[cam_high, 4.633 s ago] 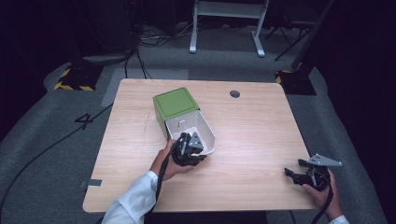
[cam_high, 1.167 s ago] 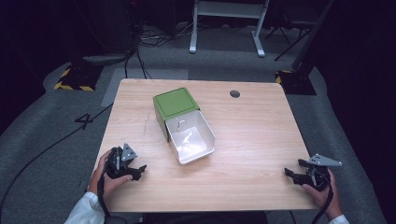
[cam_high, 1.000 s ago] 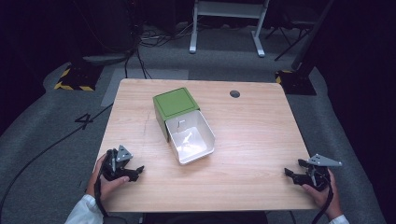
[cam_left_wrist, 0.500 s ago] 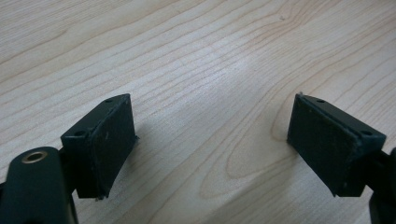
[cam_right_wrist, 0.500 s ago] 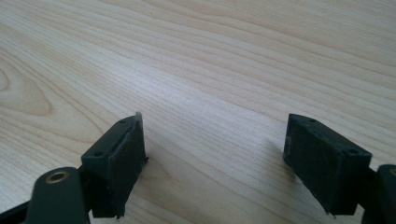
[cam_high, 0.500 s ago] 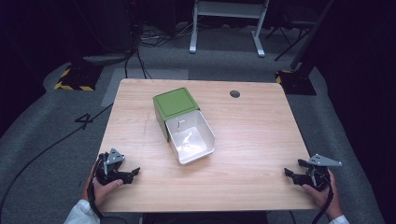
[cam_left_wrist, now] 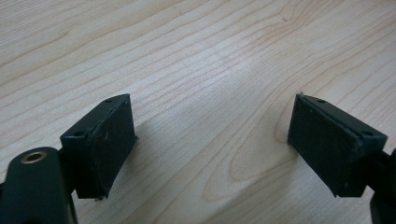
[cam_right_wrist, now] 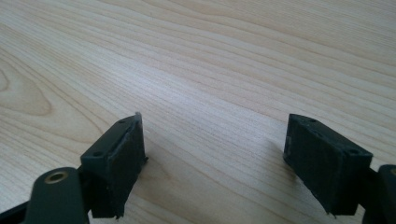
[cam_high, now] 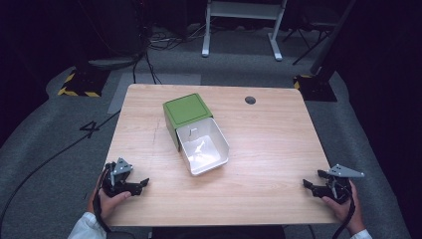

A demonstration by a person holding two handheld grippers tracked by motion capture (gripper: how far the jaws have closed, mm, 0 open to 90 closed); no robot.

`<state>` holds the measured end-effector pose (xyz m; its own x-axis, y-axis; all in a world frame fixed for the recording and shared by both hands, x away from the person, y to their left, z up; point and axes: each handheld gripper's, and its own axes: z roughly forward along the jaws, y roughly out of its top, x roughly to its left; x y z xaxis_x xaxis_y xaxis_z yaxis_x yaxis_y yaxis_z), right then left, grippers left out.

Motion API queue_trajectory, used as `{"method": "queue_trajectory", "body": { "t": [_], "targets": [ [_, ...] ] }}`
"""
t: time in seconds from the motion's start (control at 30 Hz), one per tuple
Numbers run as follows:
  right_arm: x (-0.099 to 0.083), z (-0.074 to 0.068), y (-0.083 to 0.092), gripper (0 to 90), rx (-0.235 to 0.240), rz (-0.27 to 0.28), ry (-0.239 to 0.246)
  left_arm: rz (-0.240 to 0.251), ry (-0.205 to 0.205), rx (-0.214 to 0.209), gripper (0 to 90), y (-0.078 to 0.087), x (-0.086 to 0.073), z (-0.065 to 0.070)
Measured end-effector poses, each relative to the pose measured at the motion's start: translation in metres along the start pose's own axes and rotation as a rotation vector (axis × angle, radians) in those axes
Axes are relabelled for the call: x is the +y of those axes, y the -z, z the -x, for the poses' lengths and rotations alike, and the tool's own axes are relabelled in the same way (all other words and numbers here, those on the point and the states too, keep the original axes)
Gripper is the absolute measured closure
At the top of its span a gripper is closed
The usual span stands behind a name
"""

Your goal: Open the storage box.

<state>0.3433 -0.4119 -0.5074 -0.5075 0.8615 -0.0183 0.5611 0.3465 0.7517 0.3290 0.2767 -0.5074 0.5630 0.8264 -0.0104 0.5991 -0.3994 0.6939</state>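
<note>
Left gripper [cam_high: 142,183] back at tabletop's [cam_high: 268,144] near-left corner, right gripper [cam_high: 308,184] near-right; 2 jaw pairs wide, empty (drawer [cam_high: 204,149] open) — likely finished.

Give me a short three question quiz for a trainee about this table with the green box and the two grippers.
1. True or false: the white drawer of the green box is pulled out.
2. What lies between the pads of the left gripper? A) a cloth B) nothing but bare table C) the drawer's edge
3. Which gripper stands nearer the drawer: left, or the right gripper?

Key: 1 true. 2 B. 3 left.
</note>
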Motion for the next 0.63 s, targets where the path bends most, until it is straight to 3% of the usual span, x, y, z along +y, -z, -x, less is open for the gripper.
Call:
{"method": "queue_trajectory", "body": {
  "t": [0.63],
  "targets": [
    [0.0,0.0003,-0.0001,20.7,0.001,0.0,-0.001,0.004,0.014,0.013,15.1,-0.0008,0.0005,-0.0006]
  ]
}}
